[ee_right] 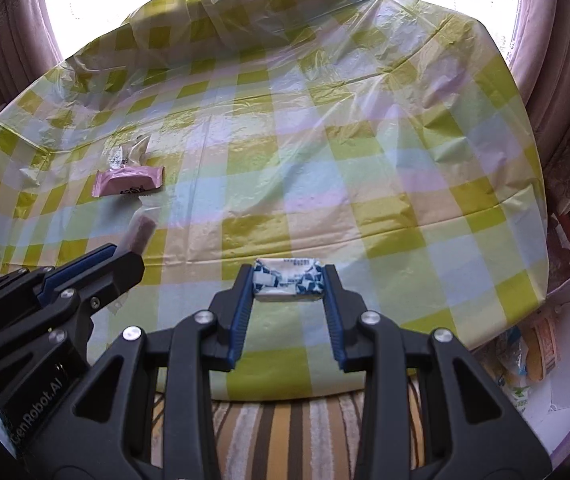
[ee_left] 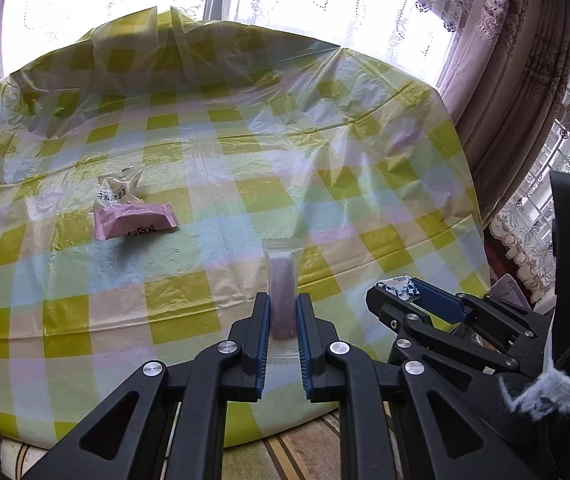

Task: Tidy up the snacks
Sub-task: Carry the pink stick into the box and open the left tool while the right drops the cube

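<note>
We carry both snacks toward the pink packet (ee_left: 135, 226) far left on the tabletop (ee_left: 325, 160): left gripper (ee_left: 284, 312) clenched on the stick-shaped, seemingly clear-wrapped snack (ee_left: 283, 300) lying lengthwise between its jaws, right gripper (ee_right: 289, 280) clamping the blue-white packet (ee_right: 288, 278) crosswise.

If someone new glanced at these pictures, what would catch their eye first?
Probably the two loaded grippers up front: the left gripper clamps a pinkish snack stick, the right gripper a blue-and-white packet. Behind, a pink wrapper lies on the checked tablecloth, left side.

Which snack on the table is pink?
The flat pink packet, lying in front of the whitish packet; the other two snacks are held in the fingers.
</note>
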